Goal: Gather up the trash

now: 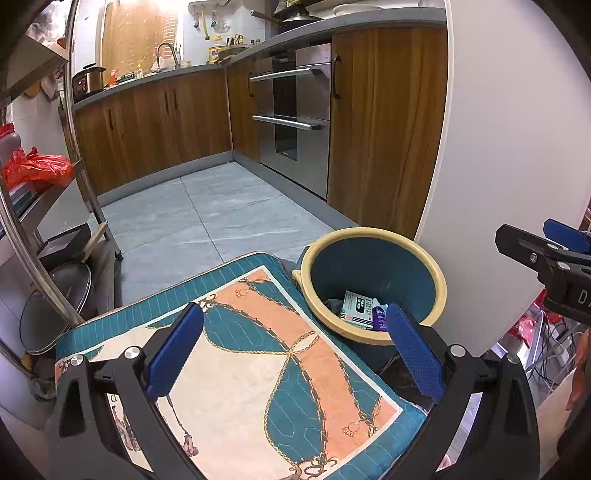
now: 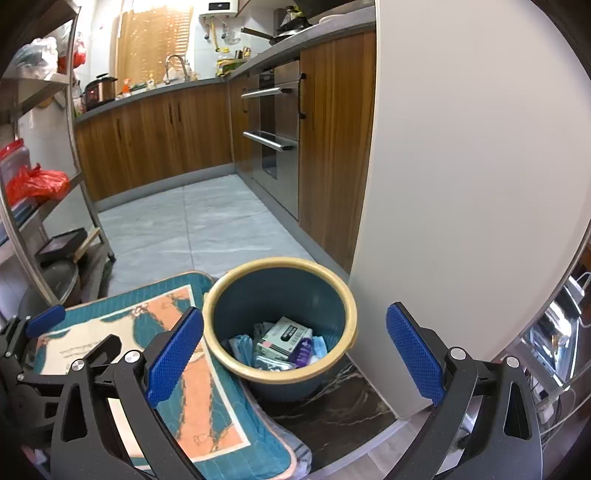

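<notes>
While both tongs, left tongs (image 1: 295, 350) and right tongs (image 2: 295, 350), hang wide open and empty, a careless reach could tip the waste bin (image 2: 225, 295), spilling its medicine box (image 2: 284, 334).

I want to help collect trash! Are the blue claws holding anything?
No. The left gripper and right gripper are both open and empty.

A home kitchen, shown by wood-fronted cabinets (image 1: 155, 122) set under a grey L-shaped counter (image 1: 147, 79), a sink tap (image 1: 164, 51), a built-in steel oven (image 1: 291, 118), a rice cooker (image 1: 88, 79), a pan (image 2: 266, 35), a tiled floor (image 1: 207, 214)
</notes>
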The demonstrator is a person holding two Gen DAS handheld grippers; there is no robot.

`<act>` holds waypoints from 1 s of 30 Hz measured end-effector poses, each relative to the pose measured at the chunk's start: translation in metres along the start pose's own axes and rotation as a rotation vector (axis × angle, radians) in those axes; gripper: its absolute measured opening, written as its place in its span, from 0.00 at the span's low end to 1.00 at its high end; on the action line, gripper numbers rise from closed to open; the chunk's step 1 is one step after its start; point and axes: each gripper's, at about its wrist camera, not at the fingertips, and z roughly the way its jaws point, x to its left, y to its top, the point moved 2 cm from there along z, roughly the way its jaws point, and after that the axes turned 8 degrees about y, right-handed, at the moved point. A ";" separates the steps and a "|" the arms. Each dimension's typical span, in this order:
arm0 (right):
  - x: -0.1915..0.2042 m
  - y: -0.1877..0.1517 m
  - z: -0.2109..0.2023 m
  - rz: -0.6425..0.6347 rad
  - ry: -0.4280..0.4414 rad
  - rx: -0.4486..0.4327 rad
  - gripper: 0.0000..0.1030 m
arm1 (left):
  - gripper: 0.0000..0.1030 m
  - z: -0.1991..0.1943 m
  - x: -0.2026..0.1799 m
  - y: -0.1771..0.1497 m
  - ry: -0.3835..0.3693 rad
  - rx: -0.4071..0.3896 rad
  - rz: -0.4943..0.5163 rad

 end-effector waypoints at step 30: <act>-0.005 0.002 0.002 0.002 -0.019 -0.011 0.95 | 0.95 0.000 0.005 -0.001 0.001 0.011 0.001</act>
